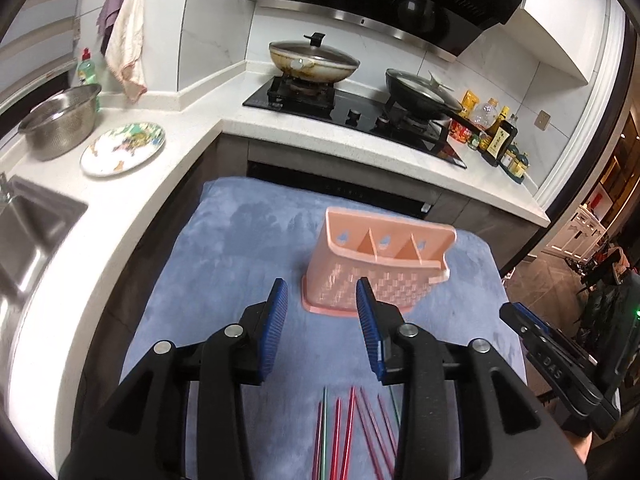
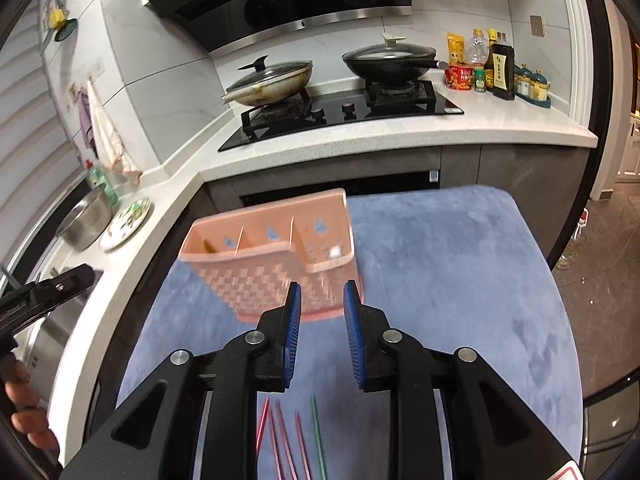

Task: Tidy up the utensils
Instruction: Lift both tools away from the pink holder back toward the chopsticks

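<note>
Black-framed left gripper (image 1: 322, 286) and right gripper (image 2: 320, 290) hover with blue pads apart, holding nothing; pink plastic woven-pattern utensil caddy (image 1: 376, 264) stands upright just beyond both; red and green metal chopsticks (image 1: 352, 432) lie loose nearer than it on blue cloth (image 1: 240, 248); judged step: pre-grasp; next, descend and clamp one chopstick.
</note>
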